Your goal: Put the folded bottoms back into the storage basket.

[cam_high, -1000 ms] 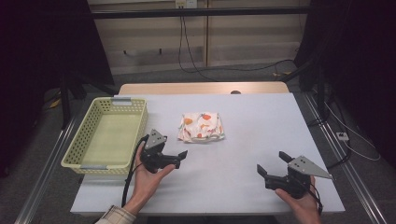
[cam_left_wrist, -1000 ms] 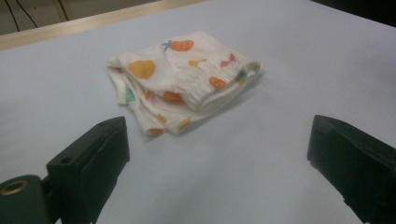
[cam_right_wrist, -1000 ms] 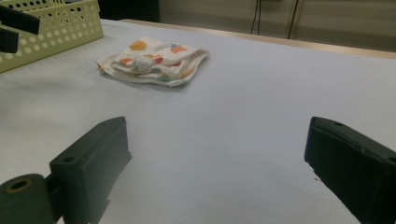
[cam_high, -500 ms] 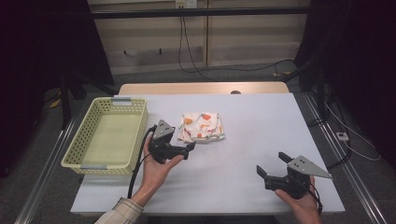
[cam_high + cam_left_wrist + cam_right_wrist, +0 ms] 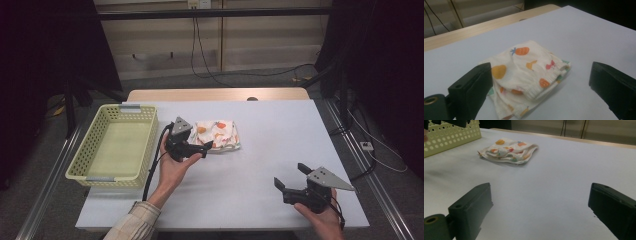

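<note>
Left gripper (image 5: 200,148), jaws wide open and empty, beside a folded cloth (image 5: 218,135) at its 2 o'clock; right gripper (image 5: 291,176) open, empty.

Table: a white-topped rectangular table (image 5: 280,135) with a bare light-wood strip (image 5: 215,94) along its far edge.
Floor: grey floor (image 5: 240,80) beyond the far edge; black cables (image 5: 260,74) trail across it.
Back wall: pale beige panelled wall (image 5: 165,45) with a dark horizontal bar (image 5: 215,12) across it; a white socket (image 5: 196,3) sits at the top, and cables hang down from it.
Sides: dark curtains or shadow at far left (image 5: 45,55) and far right (image 5: 385,65).
Rails: grey metal rails (image 5: 372,175) run along both long sides of the table.
Light: dim room, with the tabletop the brightest surface.
</note>
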`<state>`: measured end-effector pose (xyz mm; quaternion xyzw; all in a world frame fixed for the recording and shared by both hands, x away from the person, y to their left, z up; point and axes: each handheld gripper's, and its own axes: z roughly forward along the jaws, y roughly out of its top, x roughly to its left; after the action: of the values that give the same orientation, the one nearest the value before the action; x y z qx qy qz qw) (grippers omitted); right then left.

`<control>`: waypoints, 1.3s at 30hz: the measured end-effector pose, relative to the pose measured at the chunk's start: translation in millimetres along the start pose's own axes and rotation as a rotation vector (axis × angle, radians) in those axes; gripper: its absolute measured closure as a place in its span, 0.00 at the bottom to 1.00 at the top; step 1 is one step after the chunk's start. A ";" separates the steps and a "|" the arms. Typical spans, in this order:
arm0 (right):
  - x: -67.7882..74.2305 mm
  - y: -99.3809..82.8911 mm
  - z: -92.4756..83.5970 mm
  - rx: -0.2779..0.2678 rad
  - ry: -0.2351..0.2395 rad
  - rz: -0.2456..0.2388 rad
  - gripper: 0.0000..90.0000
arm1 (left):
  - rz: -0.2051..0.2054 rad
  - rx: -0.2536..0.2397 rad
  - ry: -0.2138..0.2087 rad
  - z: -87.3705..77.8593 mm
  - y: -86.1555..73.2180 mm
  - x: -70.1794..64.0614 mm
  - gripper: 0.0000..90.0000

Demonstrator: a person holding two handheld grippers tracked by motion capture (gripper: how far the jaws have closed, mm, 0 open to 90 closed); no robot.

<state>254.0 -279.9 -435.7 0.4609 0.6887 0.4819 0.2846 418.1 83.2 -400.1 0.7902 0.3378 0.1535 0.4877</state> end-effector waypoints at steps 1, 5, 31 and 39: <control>0.0 0.0 0.0 0.000 0.000 0.000 0.06 | 0.000 0.000 0.000 0.0 0.0 0.0 0.08; -0.2 0.0 -0.3 -0.001 0.001 0.002 0.06 | -0.021 0.017 0.005 8.9 -3.6 2.9 0.07; 0.2 -0.4 0.5 0.004 0.009 0.003 0.06 | -0.130 0.021 0.030 42.6 19.5 25.2 0.08; -0.2 -0.6 0.6 0.006 0.010 -0.001 0.06 | -0.104 0.062 0.092 52.6 14.5 35.1 0.09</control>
<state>254.4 -280.0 -436.5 0.4589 0.6920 0.4818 0.2800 479.2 67.8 -415.5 0.7785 0.4049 0.1535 0.4543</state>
